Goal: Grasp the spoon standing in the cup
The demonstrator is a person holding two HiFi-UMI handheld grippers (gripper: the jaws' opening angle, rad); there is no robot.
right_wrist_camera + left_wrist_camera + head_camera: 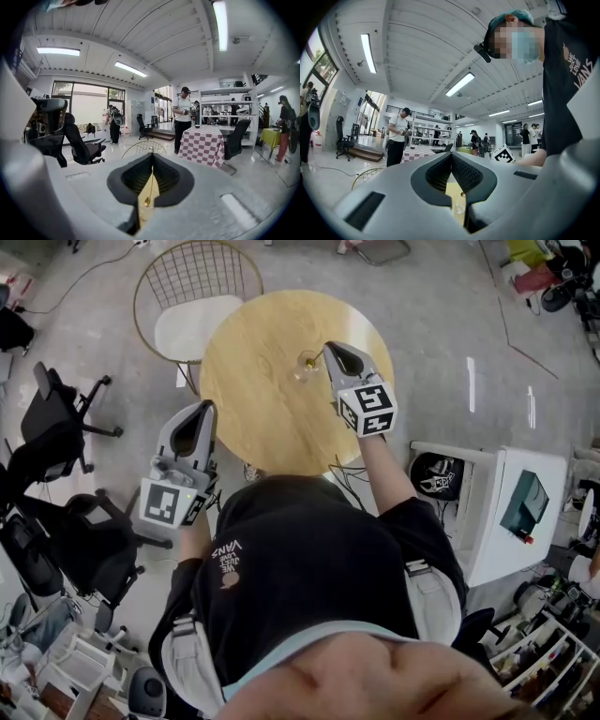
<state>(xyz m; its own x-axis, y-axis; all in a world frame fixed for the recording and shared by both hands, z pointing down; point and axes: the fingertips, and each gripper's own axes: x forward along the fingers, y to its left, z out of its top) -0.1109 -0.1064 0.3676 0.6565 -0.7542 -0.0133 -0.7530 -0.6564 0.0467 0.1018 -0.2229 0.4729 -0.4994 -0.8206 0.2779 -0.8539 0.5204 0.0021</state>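
A clear glass cup (306, 365) stands on the round wooden table (248, 390), right of its middle. My right gripper (327, 346) hangs just beside and above the cup with its jaws shut. In the right gripper view a thin gold spoon (147, 201) hangs bowl-down from the closed tips of the right gripper (152, 168). My left gripper (208, 405) hovers off the table's left edge, pointing level, shut and empty. Through the closed jaws of the left gripper (451, 154) I see the cup (459, 207) on the tabletop.
A gold wire chair with a white seat (192, 306) stands behind the table. Black office chairs (56, 437) are at the left and a white cabinet (511, 512) at the right. People stand far off by a checkered table (206, 143).
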